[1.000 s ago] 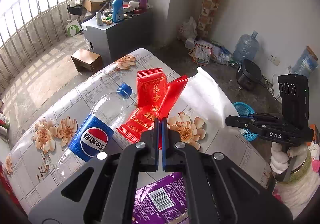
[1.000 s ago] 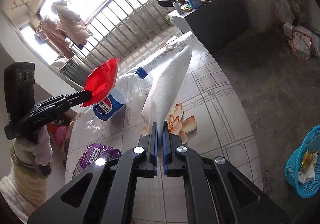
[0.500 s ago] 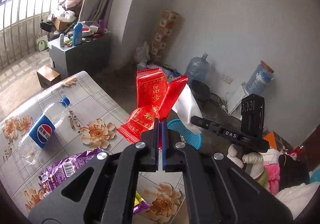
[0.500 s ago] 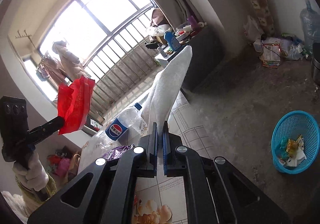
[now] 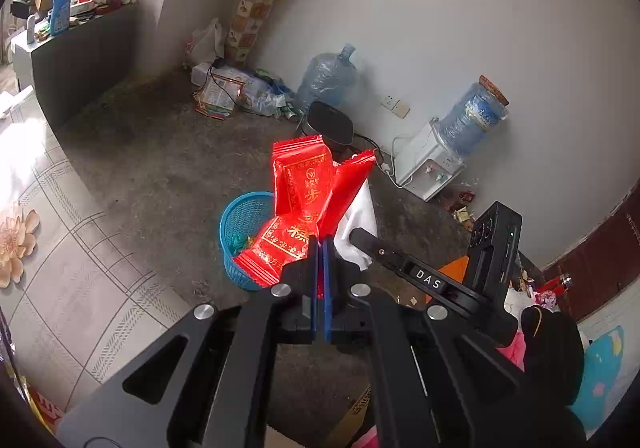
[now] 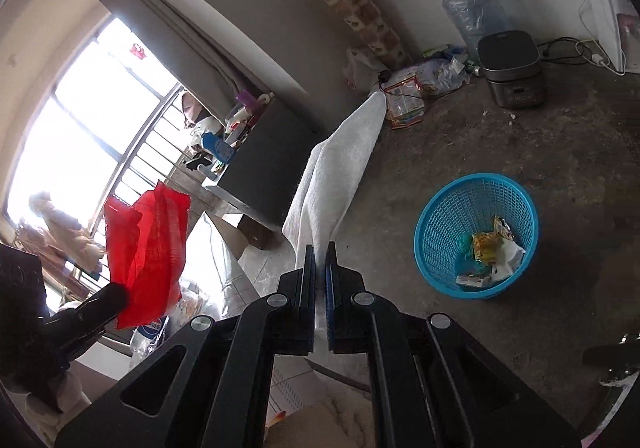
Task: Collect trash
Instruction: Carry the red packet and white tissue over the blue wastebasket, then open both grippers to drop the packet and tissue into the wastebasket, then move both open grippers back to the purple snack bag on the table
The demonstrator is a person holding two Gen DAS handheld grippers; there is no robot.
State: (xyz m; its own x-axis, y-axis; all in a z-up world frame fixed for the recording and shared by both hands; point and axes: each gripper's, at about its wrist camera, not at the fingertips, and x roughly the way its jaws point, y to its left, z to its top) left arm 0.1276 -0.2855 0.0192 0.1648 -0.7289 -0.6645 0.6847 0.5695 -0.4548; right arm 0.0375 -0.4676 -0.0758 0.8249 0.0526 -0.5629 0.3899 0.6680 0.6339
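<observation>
With both loads lifted clear of the table, the task stands at its carry-and-drop stage. The left gripper [image 5: 320,244] is clamped on two red snack wrappers [image 5: 304,200], which in its own view hang in front of the blue basket [image 6: 476,236] on the floor. The right gripper [image 6: 319,252] is clamped on a white paper towel [image 6: 340,168], with the basket low to its right and apart from it. Some wrappers and paper already lie in the basket — partial collection is done. Remaining, by judgement: release both loads into the basket, then fetch the plastic bottle [image 6: 150,332] beyond the left gripper.
</observation>
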